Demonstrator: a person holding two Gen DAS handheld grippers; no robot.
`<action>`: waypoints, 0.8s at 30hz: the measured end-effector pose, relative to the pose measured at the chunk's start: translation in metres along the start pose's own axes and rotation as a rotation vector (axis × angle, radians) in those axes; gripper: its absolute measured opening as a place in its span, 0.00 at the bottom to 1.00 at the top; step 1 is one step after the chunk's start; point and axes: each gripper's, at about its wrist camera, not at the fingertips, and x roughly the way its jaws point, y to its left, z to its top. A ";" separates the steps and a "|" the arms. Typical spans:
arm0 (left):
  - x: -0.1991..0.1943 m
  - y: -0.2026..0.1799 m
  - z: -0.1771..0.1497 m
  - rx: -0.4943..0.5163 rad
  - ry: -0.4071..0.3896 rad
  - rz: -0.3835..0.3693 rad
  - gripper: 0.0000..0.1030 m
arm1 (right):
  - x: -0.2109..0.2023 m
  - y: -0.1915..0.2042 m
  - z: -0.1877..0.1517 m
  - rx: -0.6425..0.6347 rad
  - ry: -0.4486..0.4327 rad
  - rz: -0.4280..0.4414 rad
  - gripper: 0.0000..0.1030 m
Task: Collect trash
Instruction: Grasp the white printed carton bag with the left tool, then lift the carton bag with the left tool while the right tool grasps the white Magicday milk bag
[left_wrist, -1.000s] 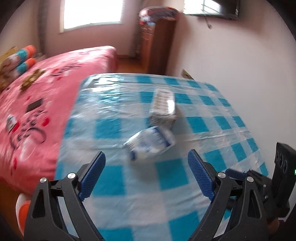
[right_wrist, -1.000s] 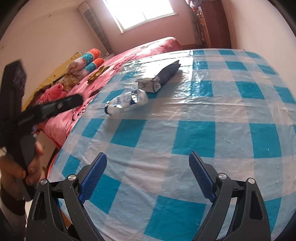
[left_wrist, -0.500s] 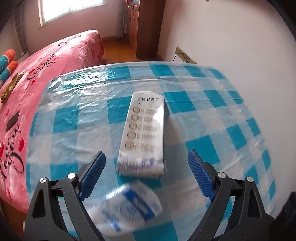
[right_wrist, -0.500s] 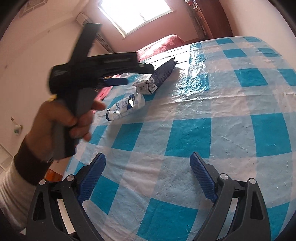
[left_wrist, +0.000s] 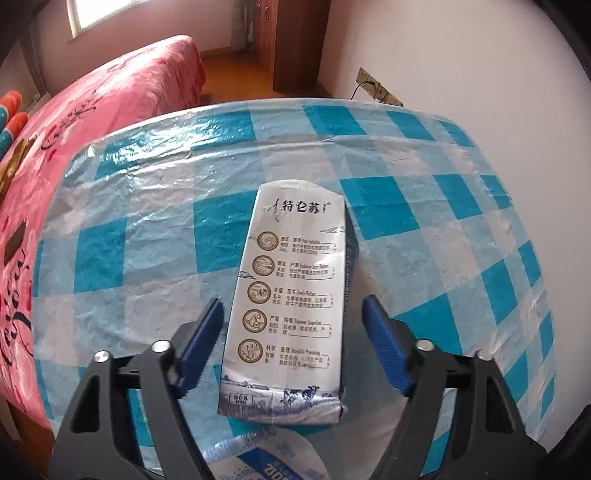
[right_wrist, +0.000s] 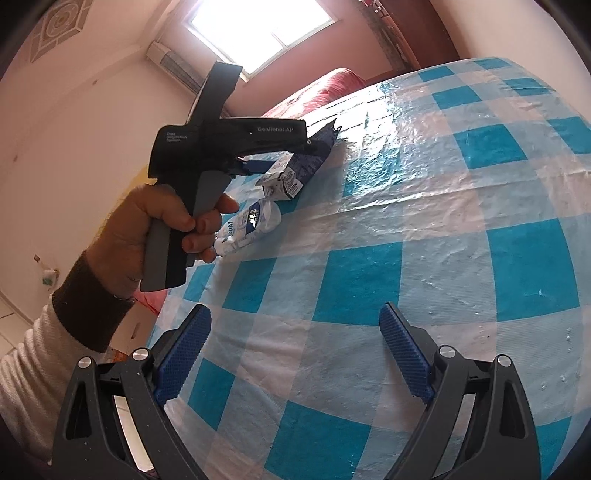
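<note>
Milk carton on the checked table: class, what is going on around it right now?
A person is clearing trash. The left tool straddles the flattened milk carton on the checked tablecloth; its jaws have just been closing but are not yet pressing. A crumpled blue-and-white wrapper lies beside it. The right tool hangs open over bare cloth.

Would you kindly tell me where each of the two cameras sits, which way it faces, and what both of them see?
Left wrist: sits on the left gripper, looking steeply down at the milk carton lying between its jaws, which have just been closing without gripping it yet; only the jaws show.
Right wrist: sits on the right gripper, jaws open, looking across the checked table; the person's left hand and sleeve show, holding the left gripper.
Shared: the carton, the crushed bottle, the table, the pink bed.
</note>
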 end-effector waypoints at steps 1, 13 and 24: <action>-0.001 0.000 0.000 0.001 -0.008 0.004 0.69 | -0.001 -0.001 0.000 0.000 0.000 0.001 0.89; -0.010 0.023 -0.008 -0.110 -0.059 -0.014 0.53 | 0.006 0.005 0.004 -0.023 0.025 -0.035 0.89; -0.050 0.068 -0.039 -0.224 -0.164 -0.068 0.53 | 0.049 0.048 0.018 -0.159 0.170 -0.071 0.89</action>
